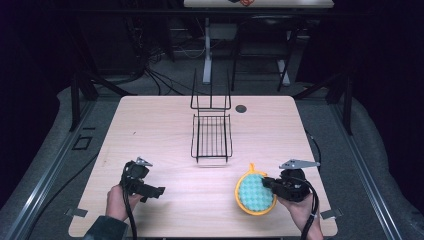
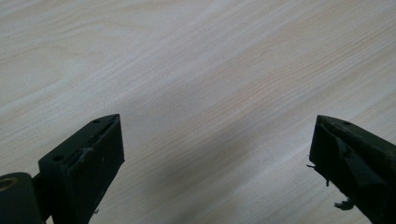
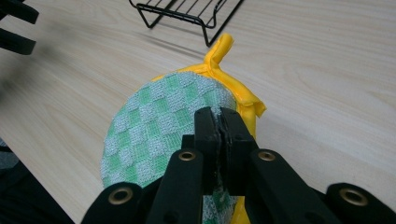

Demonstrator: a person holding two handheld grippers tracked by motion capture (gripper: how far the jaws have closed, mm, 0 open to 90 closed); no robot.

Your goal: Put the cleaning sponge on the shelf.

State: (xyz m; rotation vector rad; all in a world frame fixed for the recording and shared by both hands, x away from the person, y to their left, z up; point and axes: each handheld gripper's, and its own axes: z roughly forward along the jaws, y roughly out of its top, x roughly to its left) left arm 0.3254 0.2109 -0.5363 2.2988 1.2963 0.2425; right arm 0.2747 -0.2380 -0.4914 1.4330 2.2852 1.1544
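Right hand-held gripper [image 3: 217,116] clamps the checked pot holder [image 1: 254,194], apparently bound for the wire rack [image 1: 212,136]; left hand-held gripper [image 2: 215,140] gapes empty.

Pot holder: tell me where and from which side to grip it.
Grip the pot holder at its yellow rim, coming from its right, as the right gripper does now, jaws shut on it. It is thin and flat, so only an edge fits between jaws.
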